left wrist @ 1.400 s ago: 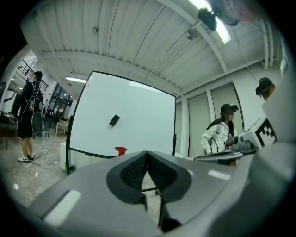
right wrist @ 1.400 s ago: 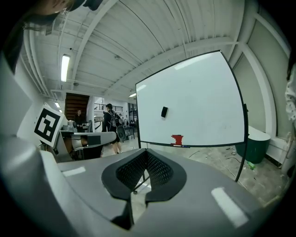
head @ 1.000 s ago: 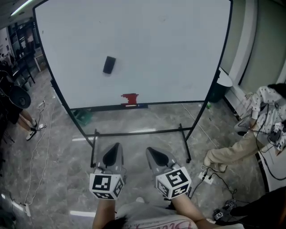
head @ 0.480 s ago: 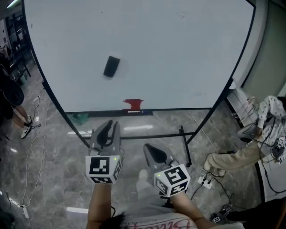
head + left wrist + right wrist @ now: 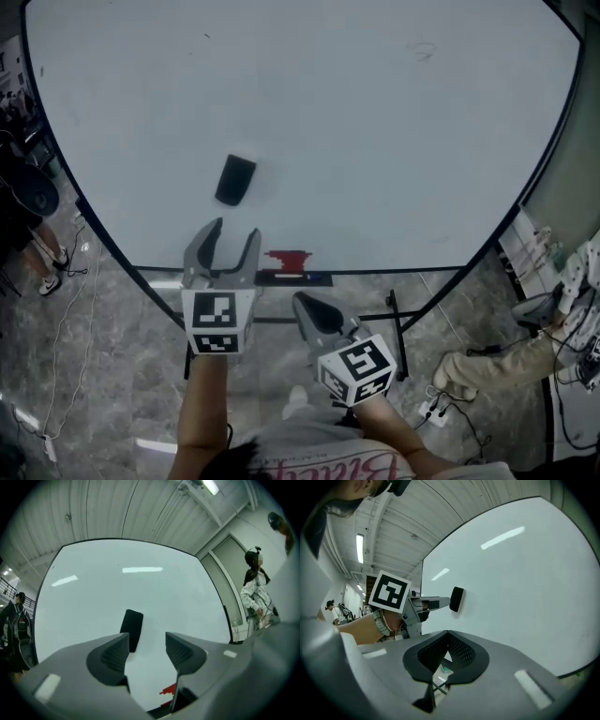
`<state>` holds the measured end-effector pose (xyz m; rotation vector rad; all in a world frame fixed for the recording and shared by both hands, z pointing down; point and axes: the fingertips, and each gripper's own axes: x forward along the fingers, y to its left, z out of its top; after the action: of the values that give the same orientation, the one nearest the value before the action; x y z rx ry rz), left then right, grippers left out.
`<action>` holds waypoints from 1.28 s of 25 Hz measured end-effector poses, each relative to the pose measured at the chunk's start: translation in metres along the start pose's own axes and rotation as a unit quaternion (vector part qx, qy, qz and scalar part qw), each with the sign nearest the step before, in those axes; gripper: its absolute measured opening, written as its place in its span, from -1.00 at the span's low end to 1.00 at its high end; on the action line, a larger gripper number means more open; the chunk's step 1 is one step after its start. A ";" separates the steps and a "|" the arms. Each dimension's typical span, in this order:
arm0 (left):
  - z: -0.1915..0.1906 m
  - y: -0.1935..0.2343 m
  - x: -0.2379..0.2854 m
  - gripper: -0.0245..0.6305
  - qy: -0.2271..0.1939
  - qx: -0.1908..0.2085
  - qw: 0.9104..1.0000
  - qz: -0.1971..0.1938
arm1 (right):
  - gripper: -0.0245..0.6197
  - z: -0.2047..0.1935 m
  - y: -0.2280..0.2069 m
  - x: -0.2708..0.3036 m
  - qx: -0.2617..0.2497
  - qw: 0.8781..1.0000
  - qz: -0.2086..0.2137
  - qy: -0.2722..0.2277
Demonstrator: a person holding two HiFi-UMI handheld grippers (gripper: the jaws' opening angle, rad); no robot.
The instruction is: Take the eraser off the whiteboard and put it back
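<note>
Eraser is stuck flat on the whiteboard, lower left area, slightly tilted, and is not gripped.

Nearest: the right gripper is held low and back from the board. Its fingers are pressed together with nothing between them.

The left gripper is held further forward and higher, and is pointed at the board just below the eraser. Its fingers have just been opening and are spread wide, with nothing between them. A gap between fingertips and eraser is seen in the head view. In the left gripper view the eraser's lower end is covered by the left fingertip.

A red object is seen at the board's bottom edge, right of the left gripper. The board stand is set on a grey marbled floor.
</note>
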<state>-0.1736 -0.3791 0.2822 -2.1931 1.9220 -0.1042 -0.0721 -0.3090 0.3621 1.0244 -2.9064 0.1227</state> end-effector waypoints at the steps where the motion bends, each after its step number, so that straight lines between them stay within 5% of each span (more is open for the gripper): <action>1: 0.001 0.007 0.011 -0.22 0.001 0.007 1.000 0.008 | -0.92 0.004 -0.007 0.009 -0.002 1.000 0.003 -0.002; 18: 0.001 0.047 0.088 -0.19 0.018 0.069 0.996 0.055 | -0.92 0.026 -0.043 0.080 -0.022 0.999 0.038 -0.006; 32: -0.014 0.025 0.041 -0.22 0.012 0.012 1.000 0.015 | -0.92 0.007 -0.027 0.054 0.009 1.000 -0.002 0.006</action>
<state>-0.1944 -0.4238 0.2864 -2.1564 1.9540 -0.1488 -0.0975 -0.3640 0.3610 1.0279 -2.8981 0.1551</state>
